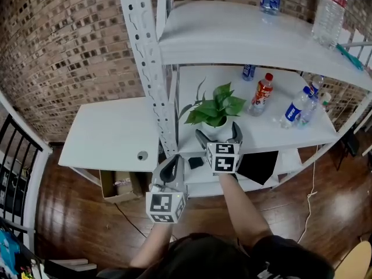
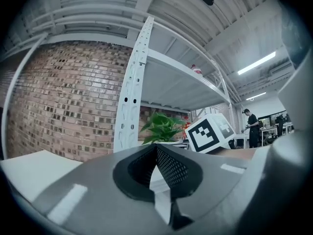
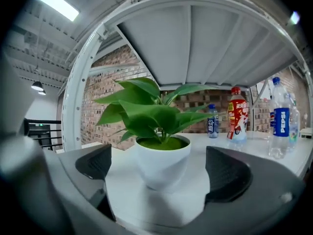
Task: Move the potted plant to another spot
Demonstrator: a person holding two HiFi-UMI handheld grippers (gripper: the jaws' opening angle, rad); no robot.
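Reaching forward over the white metal shelf [image 1: 273, 129] with the right gripper [image 1: 218, 133] [image 3: 164, 173], jaws spread wide either side of the green leafy plant in a round white pot [image 1: 216, 118] [image 3: 163, 160], a gap at each pad. Standing upright there, near the perforated white post [image 1: 152, 68]. Holding the left gripper [image 1: 172, 166] [image 2: 157, 165] lower, nearer the body, jaws pressed together on nothing.

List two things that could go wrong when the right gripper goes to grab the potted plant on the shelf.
1. The jaws of the right gripper stand open on either side of the white pot, not touching it. Its rounded, tapering wall could slip or tip if squeezed off-centre.
2. The leaves spread beneath the upper shelf board. Lifting high might crush them against it.
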